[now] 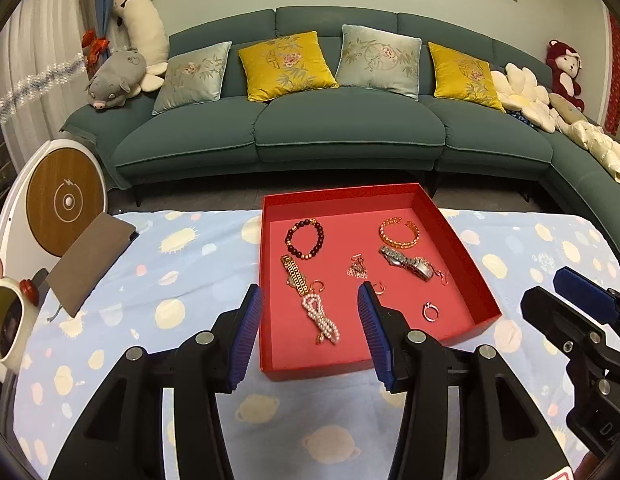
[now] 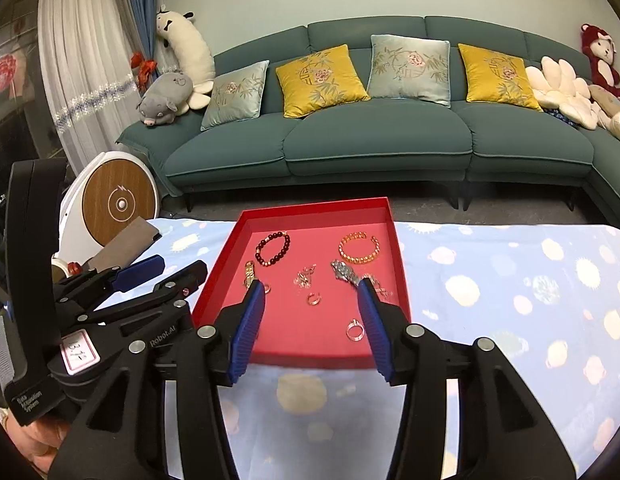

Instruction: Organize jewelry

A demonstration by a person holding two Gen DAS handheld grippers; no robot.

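Observation:
A red tray (image 1: 462, 252) (image 2: 400, 264) lies on the patterned tablecloth and holds the jewelry. In it are a dark bead bracelet (image 1: 305, 239) (image 2: 273, 248), a gold bangle (image 1: 399, 233) (image 2: 359, 248), a silver watch (image 1: 408, 262) (image 2: 344, 271), a gold watch (image 1: 294, 275), a pearl strand (image 1: 321, 317), a small earring cluster (image 1: 356, 269) (image 2: 303, 276) and rings (image 1: 430, 312) (image 2: 354, 330). My left gripper (image 1: 310, 300) is open and empty above the tray's near left part. My right gripper (image 2: 312, 294) is open and empty above the tray's near edge.
A brown notebook (image 1: 89, 258) lies on the cloth (image 1: 157, 320) at the left, with a white mug (image 1: 7, 322) beside it. A round white appliance (image 1: 61, 200) stands off the table's left. A teal sofa (image 1: 342, 128) with cushions is behind.

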